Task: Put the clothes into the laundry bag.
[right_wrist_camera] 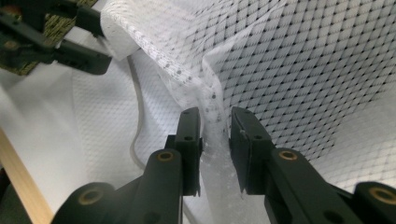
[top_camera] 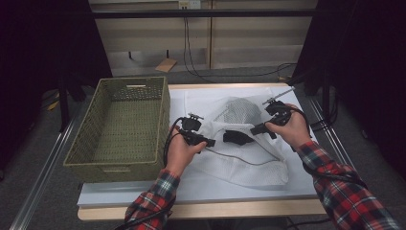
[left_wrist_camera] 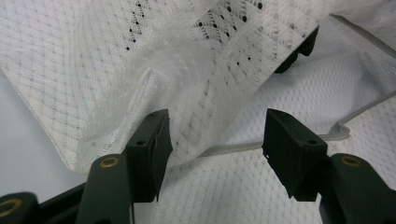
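A white mesh bag [top_camera: 249, 165] lies crumpled on a white sheet, with a grey cord [top_camera: 234, 158] along one edge. My left gripper [top_camera: 209, 142] is at the bag's left side. Its jaws stand wide apart over the mesh [left_wrist_camera: 140, 60] and the cord [left_wrist_camera: 233, 148], and a fabric edge rests against one finger [left_wrist_camera: 149, 144]. My right gripper [top_camera: 242, 137] reaches in from the right. Its jaws are narrow, with an upright fold of mesh [right_wrist_camera: 212, 126] loosely between them and a small gap at each pad. The bag [right_wrist_camera: 303, 60] tents up beyond. The left gripper [right_wrist_camera: 70, 51] shows at the upper left of the right gripper view.
A green woven basket [top_camera: 163, 115] stands empty at the table's left, close to my left hand. The white sheet [top_camera: 191, 187] covers the tabletop, with a wooden front edge [top_camera: 215, 208]. Metal rails run along both sides, and cables hang at the back.
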Available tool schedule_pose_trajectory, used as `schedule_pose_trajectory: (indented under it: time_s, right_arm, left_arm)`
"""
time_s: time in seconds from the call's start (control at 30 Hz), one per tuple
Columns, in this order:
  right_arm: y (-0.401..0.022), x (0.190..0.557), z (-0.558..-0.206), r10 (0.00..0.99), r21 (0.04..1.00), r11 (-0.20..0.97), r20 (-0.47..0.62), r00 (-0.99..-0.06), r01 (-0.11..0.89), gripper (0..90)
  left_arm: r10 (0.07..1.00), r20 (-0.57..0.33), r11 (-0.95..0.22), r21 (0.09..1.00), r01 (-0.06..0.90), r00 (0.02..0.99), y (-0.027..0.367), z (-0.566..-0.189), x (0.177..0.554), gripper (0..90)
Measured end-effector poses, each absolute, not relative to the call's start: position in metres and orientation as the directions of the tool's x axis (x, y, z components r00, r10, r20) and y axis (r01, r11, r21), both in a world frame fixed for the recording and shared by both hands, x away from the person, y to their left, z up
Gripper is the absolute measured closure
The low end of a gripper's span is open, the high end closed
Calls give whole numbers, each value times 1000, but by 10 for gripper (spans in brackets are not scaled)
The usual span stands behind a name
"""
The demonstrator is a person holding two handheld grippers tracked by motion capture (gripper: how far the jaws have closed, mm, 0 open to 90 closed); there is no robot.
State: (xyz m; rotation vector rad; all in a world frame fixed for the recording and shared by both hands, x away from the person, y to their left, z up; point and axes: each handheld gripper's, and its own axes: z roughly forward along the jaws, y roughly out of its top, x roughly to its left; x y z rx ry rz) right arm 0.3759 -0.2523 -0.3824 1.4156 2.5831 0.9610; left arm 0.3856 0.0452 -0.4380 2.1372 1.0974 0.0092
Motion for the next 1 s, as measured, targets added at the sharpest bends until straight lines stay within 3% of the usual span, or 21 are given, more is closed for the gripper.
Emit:
schedule_pose_trajectory:
  time_s: [0.07, 0.1, 0.17, 0.2, 0.23, 0.43, 0.8, 0.9, 0.93, 0.97, 1.0]
  right_arm:
    - [-253, 371, -384, 770, 531, 403, 243, -590, 746, 718]
    - [-253, 371, -384, 770, 531, 403, 243, -590, 746, 718]
    - [-255, 368, -385, 773, 530, 403, 239, -588, 746, 699]
    - [-255, 368, -385, 773, 530, 403, 239, -588, 746, 699]
    - [-256, 367, -385, 769, 531, 410, 236, -594, 742, 699]
    - [-261, 360, -383, 768, 534, 412, 233, -597, 738, 652]
    - [-265, 334, -367, 755, 555, 440, 196, -625, 706, 627]
    - [-262, 328, -363, 740, 556, 458, 194, -644, 694, 630]
    - [-259, 326, -363, 732, 552, 466, 199, -652, 691, 634]
    - [-252, 324, -366, 710, 545, 488, 207, -673, 682, 635]
    - [-252, 324, -366, 710, 545, 488, 207, -673, 682, 635]
  left_arm:
    - [707, -294, -385, 603, 698, 644, 46, -437, 386, 521]
    - [713, -299, -373, 604, 704, 634, 45, -437, 385, 521]
    - [699, -313, -388, 590, 708, 644, 46, -436, 386, 677]
    - [697, -310, -395, 587, 707, 647, 46, -436, 385, 677]
    - [701, -322, -390, 574, 720, 636, 45, -436, 385, 751]
    - [695, -353, -392, 544, 742, 626, 47, -434, 384, 899]
    - [681, -364, -399, 542, 740, 635, 45, -430, 378, 837]
    - [682, -363, -399, 542, 740, 634, 46, -429, 378, 780]
    - [681, -369, -396, 541, 742, 633, 46, -430, 378, 746]
    - [680, -368, -396, 543, 740, 634, 46, -430, 378, 649]
    - [678, -363, -399, 549, 735, 639, 46, -430, 378, 649]
